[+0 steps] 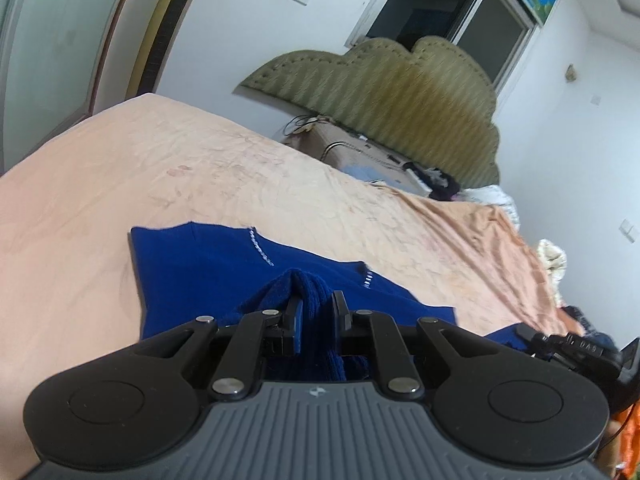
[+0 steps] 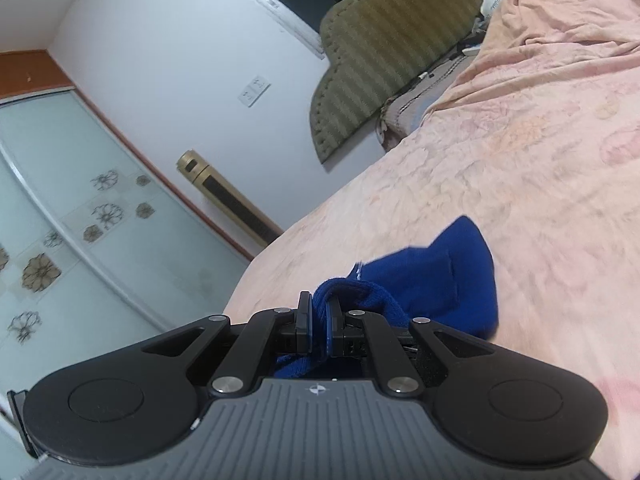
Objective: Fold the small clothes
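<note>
1. Left wrist view. Nearest the camera was the left gripper (image 1: pixel 316 316), its jaws drawn nearly together and pinching a bunched, ribbed edge of the blue garment (image 1: pixel 208 268). The cloth ran down between the pads into the gripper body, so the hold appeared firm.

2. The rest of the garment lay spread on the peach bedsheet (image 1: pixel 100 168), just beyond the fingers, with small pale trim marks on its upper face. In my judgement, one edge was raised so that it could be carried across the flat part as a fold.

3. At the right edge of this view, part of the other tool, the right gripper (image 1: pixel 568 346), showed beside the garment's near right corner. Its jaws could not be read from here.

4. At the far side stood a padded green headboard (image 1: pixel 384 92), with clutter at its foot, well apart from the work.

5. Right wrist view. Nearest the camera was the right gripper (image 2: pixel 318 318), jaws pressed close and clamping a thick fold of the blue garment (image 2: pixel 448 276).

6. Beyond the fingers the cloth rose in a loose hump over the bedsheet (image 2: pixel 540 168), not flat. I judged that both tools held one edge to keep it level while folding.

7. A gold standing unit (image 2: pixel 228 196) stood at the far left wall.
</note>
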`<state>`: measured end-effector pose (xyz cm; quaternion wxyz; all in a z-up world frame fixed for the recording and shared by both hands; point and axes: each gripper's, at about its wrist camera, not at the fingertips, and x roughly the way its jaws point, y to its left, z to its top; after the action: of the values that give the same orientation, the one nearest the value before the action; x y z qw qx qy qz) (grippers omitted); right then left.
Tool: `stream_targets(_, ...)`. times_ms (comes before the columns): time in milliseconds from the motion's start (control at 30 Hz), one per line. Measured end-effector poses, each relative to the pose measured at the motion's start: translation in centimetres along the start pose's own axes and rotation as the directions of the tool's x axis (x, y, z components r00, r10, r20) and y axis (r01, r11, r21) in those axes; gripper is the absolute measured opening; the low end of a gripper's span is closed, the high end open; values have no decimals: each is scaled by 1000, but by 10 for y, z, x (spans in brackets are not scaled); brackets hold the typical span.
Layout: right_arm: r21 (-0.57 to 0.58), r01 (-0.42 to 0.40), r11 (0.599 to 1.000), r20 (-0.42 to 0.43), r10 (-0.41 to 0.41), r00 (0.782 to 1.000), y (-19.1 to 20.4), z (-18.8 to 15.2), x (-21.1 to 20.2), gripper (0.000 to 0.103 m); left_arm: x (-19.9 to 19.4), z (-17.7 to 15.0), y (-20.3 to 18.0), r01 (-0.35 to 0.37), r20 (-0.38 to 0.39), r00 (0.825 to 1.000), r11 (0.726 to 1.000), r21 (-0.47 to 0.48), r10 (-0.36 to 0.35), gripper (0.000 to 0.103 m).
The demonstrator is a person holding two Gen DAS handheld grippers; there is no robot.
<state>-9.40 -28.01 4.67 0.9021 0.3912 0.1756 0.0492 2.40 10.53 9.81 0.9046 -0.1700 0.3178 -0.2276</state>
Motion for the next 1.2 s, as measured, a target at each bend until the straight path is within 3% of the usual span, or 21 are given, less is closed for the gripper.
stream_targets(200,56,41,998,-6,-41,999,-21,21,48,10,48,24,12,-60,-34,998,998,12,61,14)
stream_targets(467,78,123,989,-16,-122,992,-44,36,110,9,109,44,31,-177,-56,982,983,38,179,13)
stream_targets(567,84,152,985,-11,-152,988,-52,42,128,9,125,45,39,-233,-86,968,972,32,234,13)
stream_targets(633,64,168,984,-28,-167,986,-54,42,137,10,123,42,45,-213,-114,970,977,9,213,13)
stream_targets(700,7,184,983,-31,-184,982,-51,39,136,16,115,37,47,-182,-119,976,983,13,182,13)
stream_targets(733,-29,195,980,-27,-196,980,-48,37,132,17,111,35,47,-180,-127,975,983,35,183,14)
stream_targets(833,-139,221,965,-20,-226,974,-44,32,120,34,96,25,43,-202,-138,966,970,134,220,20)
stream_targets(967,-311,267,912,-8,-284,959,-32,24,95,36,72,11,38,-214,-132,958,943,256,254,25)
stream_targets(1067,-418,200,886,-90,-259,962,-21,17,82,37,68,1,27,-170,-175,951,906,387,253,25)
stream_targets(1133,-483,85,872,-217,-213,953,-14,9,87,42,76,-7,14,-131,-203,943,855,501,263,25)
stream_targets(1200,-539,-13,842,-305,-181,935,-4,-1,96,42,89,-16,-1,-112,-197,937,783,611,288,25)
